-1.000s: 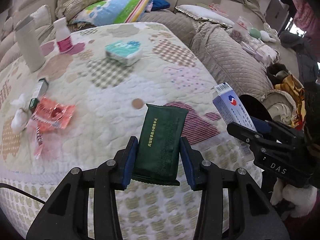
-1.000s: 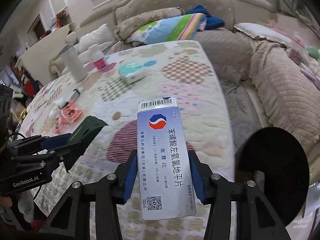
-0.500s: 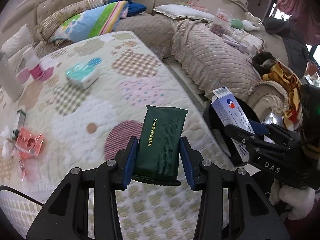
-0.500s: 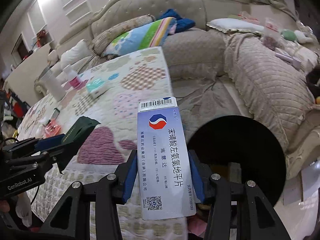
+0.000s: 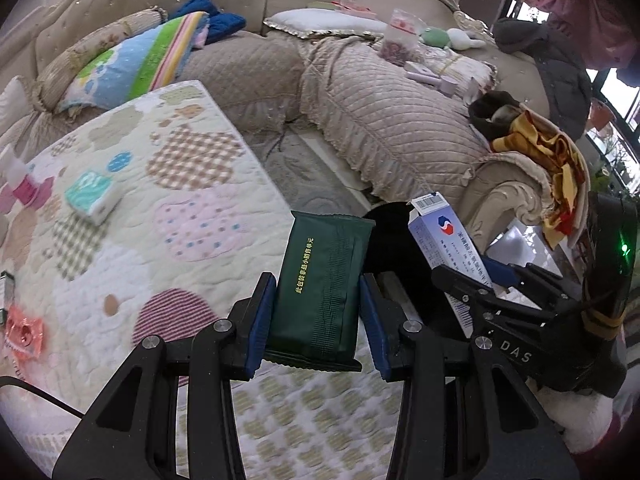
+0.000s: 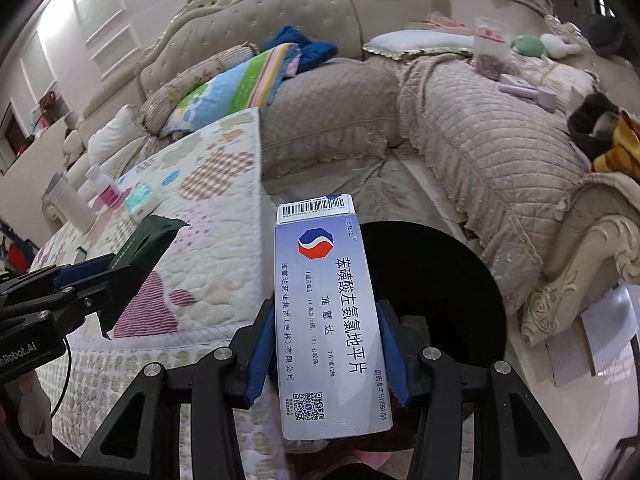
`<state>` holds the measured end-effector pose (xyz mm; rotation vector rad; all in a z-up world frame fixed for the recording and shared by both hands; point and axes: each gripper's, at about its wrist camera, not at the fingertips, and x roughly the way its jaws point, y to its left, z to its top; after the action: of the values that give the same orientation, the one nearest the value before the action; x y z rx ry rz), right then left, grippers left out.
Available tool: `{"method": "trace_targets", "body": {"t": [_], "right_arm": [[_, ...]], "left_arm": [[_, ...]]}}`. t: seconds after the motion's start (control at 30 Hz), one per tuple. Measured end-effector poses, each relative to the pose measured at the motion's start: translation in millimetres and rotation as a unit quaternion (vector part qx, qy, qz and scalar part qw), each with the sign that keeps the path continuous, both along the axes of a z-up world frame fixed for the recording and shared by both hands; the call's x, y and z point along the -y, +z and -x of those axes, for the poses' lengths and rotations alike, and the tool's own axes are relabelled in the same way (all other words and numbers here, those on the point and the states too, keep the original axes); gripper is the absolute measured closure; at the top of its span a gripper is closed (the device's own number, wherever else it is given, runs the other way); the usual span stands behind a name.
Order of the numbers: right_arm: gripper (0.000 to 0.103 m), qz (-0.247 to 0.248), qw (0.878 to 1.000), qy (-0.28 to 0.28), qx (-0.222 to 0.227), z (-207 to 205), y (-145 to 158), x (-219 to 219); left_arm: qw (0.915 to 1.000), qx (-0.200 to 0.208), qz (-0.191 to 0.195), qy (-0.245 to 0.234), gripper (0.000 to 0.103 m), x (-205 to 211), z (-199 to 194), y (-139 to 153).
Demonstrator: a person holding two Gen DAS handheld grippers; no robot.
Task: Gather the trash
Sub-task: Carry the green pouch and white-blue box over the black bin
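My left gripper (image 5: 318, 308) is shut on a dark green foil packet (image 5: 320, 284), held over the table's right edge. My right gripper (image 6: 326, 340) is shut on a pale blue medicine box (image 6: 330, 320) with a barcode on top. It holds the box over a black round bin (image 6: 444, 292) on the floor beside the table. In the left wrist view the box (image 5: 444, 240) and the bin (image 5: 400, 256) lie just right of the packet. A red wrapper (image 5: 22, 330) lies on the quilted table (image 5: 160, 208) at the far left.
A teal tissue pack (image 5: 90, 198) and a pink bottle (image 5: 22, 184) stand on the table, with a white cylinder (image 6: 70, 204) behind. Beige sofas (image 5: 392, 120) with cushions and clutter ring the table. A narrow strip of rug (image 5: 308, 176) runs between table and sofa.
Both grippers have swung right, off the table middle toward its right edge and the black bin. The packet and box stay gripped; the bin now fills more of the right wrist view.
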<state>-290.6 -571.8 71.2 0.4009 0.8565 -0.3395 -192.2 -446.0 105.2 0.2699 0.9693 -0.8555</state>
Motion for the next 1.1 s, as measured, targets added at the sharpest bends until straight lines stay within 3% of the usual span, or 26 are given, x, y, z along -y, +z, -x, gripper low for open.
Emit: {"method": "trace_targets", "body": {"t": [0.53, 1.1], "right_arm": [[0.056, -0.021, 0.999, -0.045, -0.014, 17.9, -22.8, 34.3], [0.056, -0.032, 0.997, -0.068, -0.036, 19.1, -40.3, 49.2]], "left_arm": [[0.9987, -0.037, 0.006, -0.033, 0.063, 51.2, 7.5, -18.4], [0.9965, -0.070, 0.015, -0.043, 0.063, 72.2, 1.4, -36.7]]}}
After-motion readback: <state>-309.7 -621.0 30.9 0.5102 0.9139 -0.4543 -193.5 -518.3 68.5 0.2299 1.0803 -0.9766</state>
